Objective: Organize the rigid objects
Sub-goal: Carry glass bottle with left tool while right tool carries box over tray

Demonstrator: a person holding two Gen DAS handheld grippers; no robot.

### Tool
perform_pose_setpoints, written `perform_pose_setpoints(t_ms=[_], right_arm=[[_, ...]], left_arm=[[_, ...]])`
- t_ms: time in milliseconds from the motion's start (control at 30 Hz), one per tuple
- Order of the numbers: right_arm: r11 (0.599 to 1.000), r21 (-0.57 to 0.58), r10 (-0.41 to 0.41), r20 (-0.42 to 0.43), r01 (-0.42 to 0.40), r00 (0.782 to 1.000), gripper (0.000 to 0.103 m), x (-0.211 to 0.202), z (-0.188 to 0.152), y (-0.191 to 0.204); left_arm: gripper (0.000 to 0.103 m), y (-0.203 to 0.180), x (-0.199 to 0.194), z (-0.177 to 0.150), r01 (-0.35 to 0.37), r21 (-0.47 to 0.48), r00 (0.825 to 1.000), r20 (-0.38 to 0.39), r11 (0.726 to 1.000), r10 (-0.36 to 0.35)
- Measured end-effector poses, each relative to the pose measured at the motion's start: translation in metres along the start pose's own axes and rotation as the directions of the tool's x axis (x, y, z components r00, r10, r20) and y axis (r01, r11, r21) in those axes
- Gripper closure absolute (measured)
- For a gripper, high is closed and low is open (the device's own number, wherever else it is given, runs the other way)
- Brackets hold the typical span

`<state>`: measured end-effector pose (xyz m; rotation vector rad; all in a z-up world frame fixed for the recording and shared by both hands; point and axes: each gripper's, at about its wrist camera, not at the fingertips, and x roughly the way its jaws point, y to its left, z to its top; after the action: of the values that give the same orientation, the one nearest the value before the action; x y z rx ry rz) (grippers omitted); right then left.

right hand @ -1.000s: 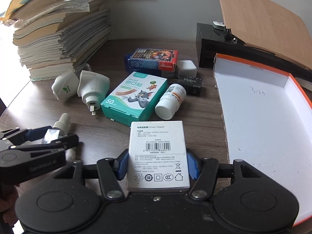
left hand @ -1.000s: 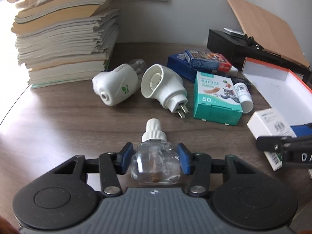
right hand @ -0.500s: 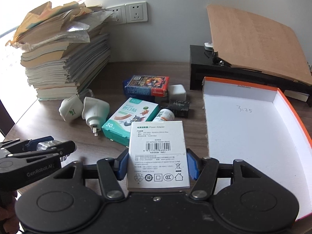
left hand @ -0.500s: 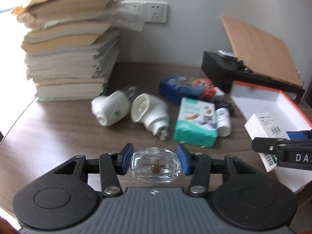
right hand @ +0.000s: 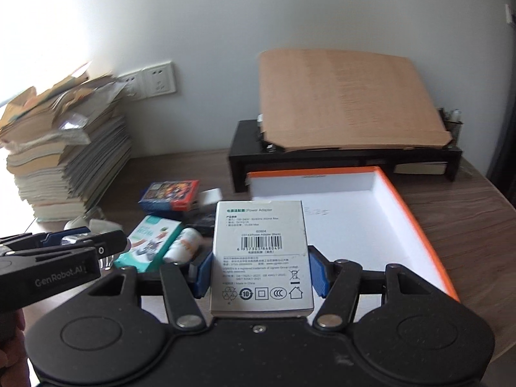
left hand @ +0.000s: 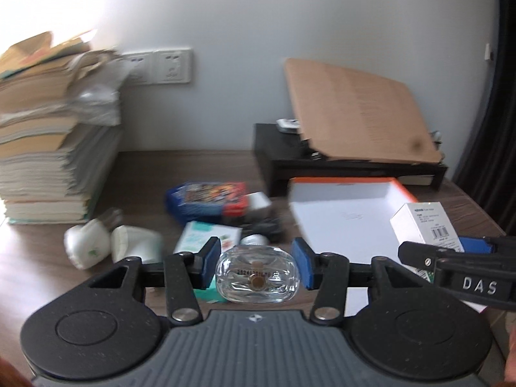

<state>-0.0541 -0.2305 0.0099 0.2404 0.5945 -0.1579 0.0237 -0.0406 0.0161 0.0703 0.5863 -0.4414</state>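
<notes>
**Both hand-held grippers carry a load above the counter**

Nearest in the left wrist view, the left hand-held gripper has its blue pads clamped on a clear glass bottle, seen end-on with its base toward the camera. At 3 o'clock from it, the right hand-held gripper reaches in from the edge of the frame, holding a white power adapter box.

In the right wrist view the right hand-held gripper is closed on both long sides of that power adapter box, its barcode face toward the camera. The left hand-held gripper shows at 9 o'clock.

Just past the bottle, on the wooden counter, lie a teal plaster box and a white pill bottle on its side, just beside each other. At 10 o'clock from the bottle sit two white plug-in vaporizers, touching or nearly so. Farther on lies a blue and red card box with a small white cube at its right end.

At 1 o'clock an open white tray with an orange rim rests on the counter. Behind it stands a black monitor riser carrying a tilted brown cardboard sheet. At 10 o'clock a tall stack of papers and books stands against the wall, below white wall sockets.
</notes>
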Motion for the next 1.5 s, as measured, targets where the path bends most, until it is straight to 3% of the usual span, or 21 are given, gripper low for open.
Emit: perform_pose_setpoints(t_ms=[400, 533, 1500], right_arm=[[0.997, 0.048, -0.054, 0.025, 0.052, 0.998, 0.032, -0.011, 0.004, -0.063], [0.997, 0.056, -0.054, 0.021, 0.053, 0.998, 0.032, -0.007, 0.006, -0.079], [1.000, -0.002, 0.015, -0.040, -0.015, 0.999, 0.032, 0.062, 0.047, -0.107]], left_arm=[[0.054, -0.064, 0.026, 0.019, 0.072, 0.031, 0.997, -0.022, 0.997, -0.071], [0.054, -0.073, 0.032, 0.021, 0.076, -0.028, 0.997, -0.029, 0.997, -0.076], [0.054, -0.104, 0.069, 0.045, -0.025, -0.049, 0.999, -0.034, 0.998, 0.023]])
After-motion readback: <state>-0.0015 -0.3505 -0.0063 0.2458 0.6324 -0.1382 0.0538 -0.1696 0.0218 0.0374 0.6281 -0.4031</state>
